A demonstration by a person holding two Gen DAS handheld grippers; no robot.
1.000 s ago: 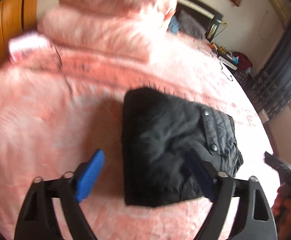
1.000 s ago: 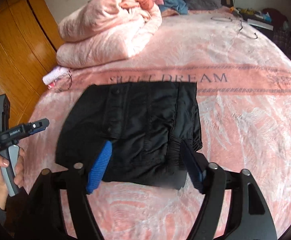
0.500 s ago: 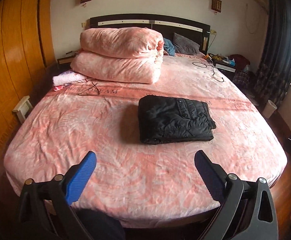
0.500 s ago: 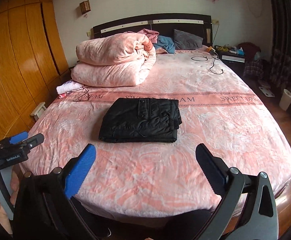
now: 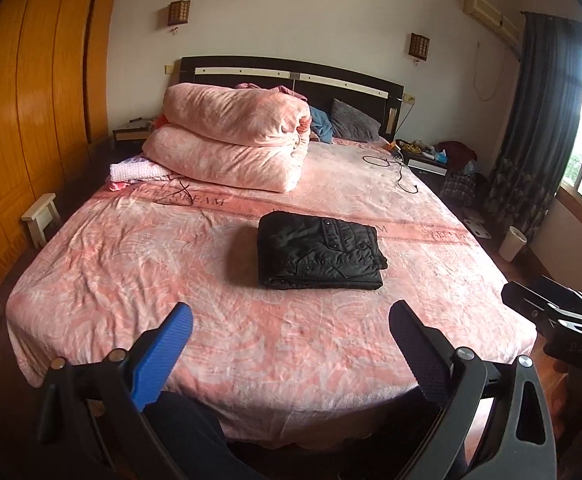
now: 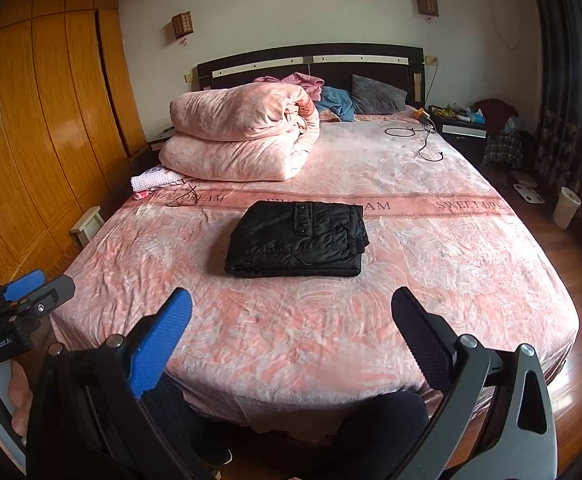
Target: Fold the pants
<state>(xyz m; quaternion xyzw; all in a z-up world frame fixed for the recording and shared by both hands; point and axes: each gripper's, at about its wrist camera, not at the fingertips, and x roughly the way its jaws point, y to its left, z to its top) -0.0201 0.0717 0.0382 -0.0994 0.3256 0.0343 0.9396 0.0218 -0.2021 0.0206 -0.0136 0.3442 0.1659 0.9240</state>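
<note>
Nearest us, our left gripper [image 5: 289, 322] hangs over the foot of the bed with its jaws spread wide and nothing between them. Our right gripper [image 6: 291, 308] is the same: its jaws have just been opening and now stand wide, empty.

Beyond them, the pants [image 5: 320, 253] lie folded into a compact black rectangle on the middle of the pink bedspread [image 5: 131, 264], well apart from both grippers. We judge the fold done; the step in hand is a clean retreat, so we'd keep both tools high and clear of the bundle's near edge so no layer gets dragged.

Farther back sits the rolled quilt [image 5: 231, 136].

View differences: the right wrist shows the left gripper [image 6: 19, 300] from the side with the hand [image 6: 15, 396] holding it; the left wrist shows only a dark edge of the right tool.
</note>
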